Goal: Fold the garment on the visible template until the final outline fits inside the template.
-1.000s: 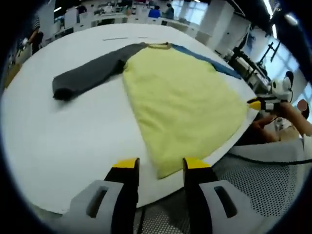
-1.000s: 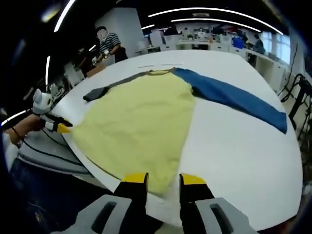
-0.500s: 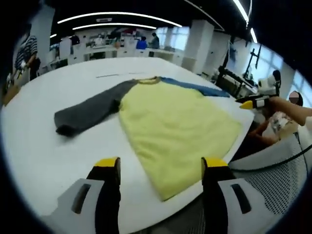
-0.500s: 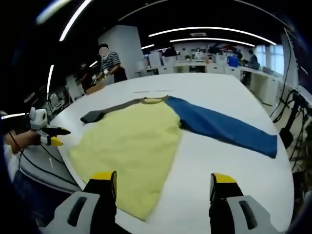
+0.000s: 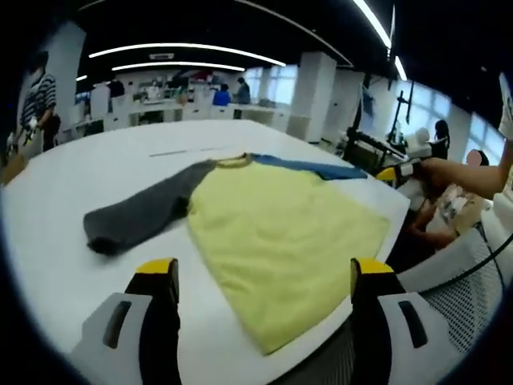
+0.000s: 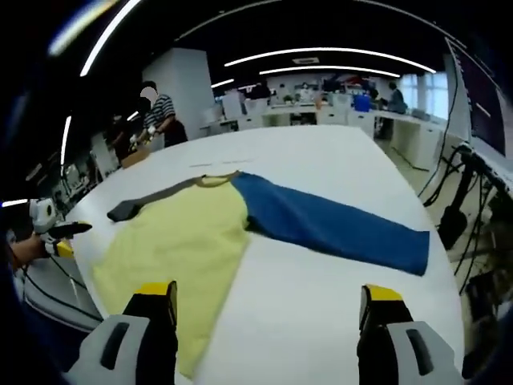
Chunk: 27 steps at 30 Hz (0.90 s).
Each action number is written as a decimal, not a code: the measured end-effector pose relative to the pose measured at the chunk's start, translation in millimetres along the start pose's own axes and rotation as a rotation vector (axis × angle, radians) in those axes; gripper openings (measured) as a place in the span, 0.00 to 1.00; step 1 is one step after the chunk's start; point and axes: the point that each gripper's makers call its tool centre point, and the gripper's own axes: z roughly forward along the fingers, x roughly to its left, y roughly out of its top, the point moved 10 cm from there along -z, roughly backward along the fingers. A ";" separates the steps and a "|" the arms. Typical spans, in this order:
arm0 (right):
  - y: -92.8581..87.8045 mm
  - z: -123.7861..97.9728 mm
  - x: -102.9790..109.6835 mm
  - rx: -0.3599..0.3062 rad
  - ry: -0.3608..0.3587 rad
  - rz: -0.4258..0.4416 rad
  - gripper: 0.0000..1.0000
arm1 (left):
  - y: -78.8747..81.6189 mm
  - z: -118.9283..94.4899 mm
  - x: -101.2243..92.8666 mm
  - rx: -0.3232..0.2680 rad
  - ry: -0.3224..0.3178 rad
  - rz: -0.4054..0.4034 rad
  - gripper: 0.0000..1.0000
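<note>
Garment (image 5: pixel 276 220) lies flat on white table (image 5: pixel 72 184), hem at its near edge; we find both grippers (image 5: pixel 264 281) (image 6: pixel 268 303) wide open, holding nothing.

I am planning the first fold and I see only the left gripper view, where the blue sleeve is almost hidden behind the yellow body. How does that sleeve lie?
Observer: In the right gripper view the blue sleeve lies flat and straight, spread out from the yellow body across the white table.
Operator: Does its cuff hang over the table edge?
Observer: No, the cuff rests on the table, with white surface beyond it.
Operator: Is the right gripper holding anything?
Observer: No, the right gripper has its fingers wide apart, with nothing between them.
</note>
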 end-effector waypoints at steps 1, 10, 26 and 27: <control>2.0 0.2 -3.6 -0.002 -0.003 0.007 0.95 | 0.3 0.4 -0.4 -0.001 -0.004 0.004 0.89; 12.4 0.6 -41.7 -0.015 -0.081 0.067 0.94 | 4.5 3.4 -3.6 -0.013 -0.025 0.039 0.98; 14.6 15.4 -85.7 0.046 -0.225 0.127 0.77 | 12.6 9.2 -7.1 -0.011 -0.026 0.092 0.99; 13.7 18.1 -92.7 0.053 -0.236 0.139 0.74 | 13.4 9.2 -7.8 -0.011 -0.024 0.093 0.99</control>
